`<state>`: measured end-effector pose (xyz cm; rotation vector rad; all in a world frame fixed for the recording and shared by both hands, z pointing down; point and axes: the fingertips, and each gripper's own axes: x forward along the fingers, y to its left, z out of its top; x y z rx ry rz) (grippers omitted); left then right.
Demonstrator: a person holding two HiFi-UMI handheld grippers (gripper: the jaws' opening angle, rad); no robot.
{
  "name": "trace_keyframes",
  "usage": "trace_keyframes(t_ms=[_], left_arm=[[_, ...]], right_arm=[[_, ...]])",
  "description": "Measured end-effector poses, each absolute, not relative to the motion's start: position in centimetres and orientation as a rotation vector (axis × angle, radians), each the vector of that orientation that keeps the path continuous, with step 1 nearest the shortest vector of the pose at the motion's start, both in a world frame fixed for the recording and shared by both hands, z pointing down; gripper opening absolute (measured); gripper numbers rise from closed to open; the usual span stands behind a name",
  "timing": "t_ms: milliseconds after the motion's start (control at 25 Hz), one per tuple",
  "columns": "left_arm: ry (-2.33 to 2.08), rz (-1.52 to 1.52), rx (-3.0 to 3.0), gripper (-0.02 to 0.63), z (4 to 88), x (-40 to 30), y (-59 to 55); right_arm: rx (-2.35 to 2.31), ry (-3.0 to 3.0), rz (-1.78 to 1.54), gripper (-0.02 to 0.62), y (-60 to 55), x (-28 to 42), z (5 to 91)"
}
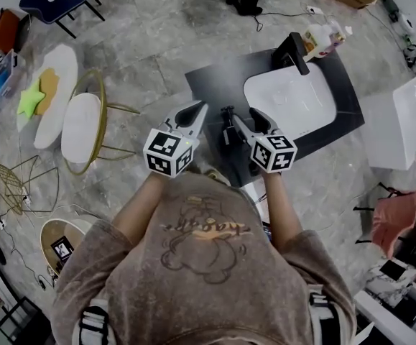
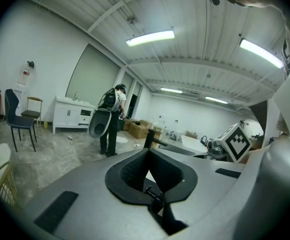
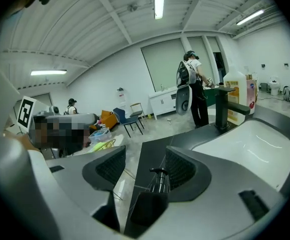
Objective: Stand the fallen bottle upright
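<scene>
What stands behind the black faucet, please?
A white jug and a labelled bottle beside it stand behind the faucet. The faucet's body covers the jug's lower part, so its base cannot be seen.

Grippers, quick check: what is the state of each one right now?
Left gripper: closed, holding nothing.
Right gripper: open; the black pump bottle stands upright between its jaws, apparently not gripped.

bottle (image 3: 160,180): dark plastic, slight sheen | counter (image 1: 215,77): matt dark grey, smooth | basin (image 1: 294,99): glossy white | tap (image 1: 292,51): matt black | floor (image 1: 150,42): mottled grey, stone-like | right gripper (image 3: 146,156): smooth grey plastic; pads (image 3: 110,167): black, ribbed | shirt (image 1: 208,250): soft brown cloth | chair frame (image 1: 121,108): thin gold metal
</scene>
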<state>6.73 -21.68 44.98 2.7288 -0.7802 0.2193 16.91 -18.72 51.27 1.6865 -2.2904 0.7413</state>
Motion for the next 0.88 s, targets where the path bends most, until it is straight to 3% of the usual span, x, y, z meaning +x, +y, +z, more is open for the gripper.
trace_keyframes(t_ms=[880], left_arm=[[-0.904,0.244,2.638,0.018,46.9,4.6,-23.9]], right_arm=[[1.170,-2.109,0.869,0.283,-23.9,15.8,62.3]])
